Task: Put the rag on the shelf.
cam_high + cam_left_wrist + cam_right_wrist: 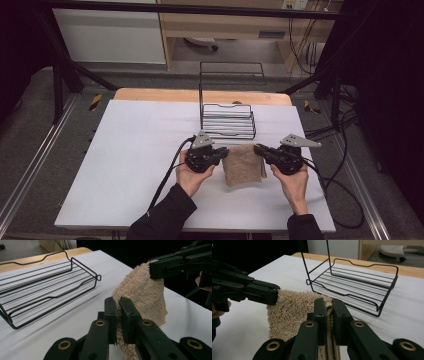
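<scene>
A folded beige towel point(243, 163) hangs between my two grippers, just above the white table top point(130, 165). My left gripper point(226, 152) is shut on the towel's left top corner; in the left gripper view its jaws pinch the towel point(140, 295) edge at the left gripper's point(119, 305) tips. My right gripper point(258, 148) is shut on the right top corner, and the right gripper view shows the towel point(292, 312) clamped at the right gripper's point(329, 306) tips. Each gripper view also shows the other gripper biting the far corner.
A black wire rack point(227, 120) with a tall wire back stands just behind the towel, also seen as the rack point(45, 285) and the rack point(359, 285). Cables trail from both grippers toward the table's front and right edges. A wooden strip point(150, 94) lines the far edge.
</scene>
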The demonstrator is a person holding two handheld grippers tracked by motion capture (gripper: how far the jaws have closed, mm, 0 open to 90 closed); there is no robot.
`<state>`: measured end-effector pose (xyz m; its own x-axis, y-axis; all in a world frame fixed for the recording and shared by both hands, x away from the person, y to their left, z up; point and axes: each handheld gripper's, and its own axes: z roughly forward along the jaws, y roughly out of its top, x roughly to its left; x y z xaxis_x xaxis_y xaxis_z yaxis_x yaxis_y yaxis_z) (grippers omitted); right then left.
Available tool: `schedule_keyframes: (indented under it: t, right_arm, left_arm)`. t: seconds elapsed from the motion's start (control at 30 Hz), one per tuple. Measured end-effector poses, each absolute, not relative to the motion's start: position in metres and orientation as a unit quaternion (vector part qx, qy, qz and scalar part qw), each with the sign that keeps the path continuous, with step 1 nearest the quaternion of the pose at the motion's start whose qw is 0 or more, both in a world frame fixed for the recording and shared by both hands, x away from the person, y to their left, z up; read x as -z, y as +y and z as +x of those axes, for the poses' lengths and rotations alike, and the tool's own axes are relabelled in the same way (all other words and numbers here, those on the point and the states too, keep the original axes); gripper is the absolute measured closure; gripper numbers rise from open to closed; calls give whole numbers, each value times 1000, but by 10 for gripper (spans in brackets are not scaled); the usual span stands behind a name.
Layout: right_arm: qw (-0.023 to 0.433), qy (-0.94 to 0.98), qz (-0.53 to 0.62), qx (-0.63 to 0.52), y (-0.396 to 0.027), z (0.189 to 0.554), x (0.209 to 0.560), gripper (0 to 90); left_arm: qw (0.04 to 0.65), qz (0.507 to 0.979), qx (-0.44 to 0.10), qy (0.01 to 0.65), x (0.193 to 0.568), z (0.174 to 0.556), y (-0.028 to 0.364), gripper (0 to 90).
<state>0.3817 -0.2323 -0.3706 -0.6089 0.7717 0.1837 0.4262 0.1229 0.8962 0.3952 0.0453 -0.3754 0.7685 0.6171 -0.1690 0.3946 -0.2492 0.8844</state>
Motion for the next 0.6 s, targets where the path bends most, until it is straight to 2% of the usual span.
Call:
schedule_keyframes:
  t: [0.6]
  right_arm:
    - [201, 710, 390, -551, -227, 369, 346, 828]
  left_arm:
    - [549, 765, -130, 310, 351, 392, 54, 838]
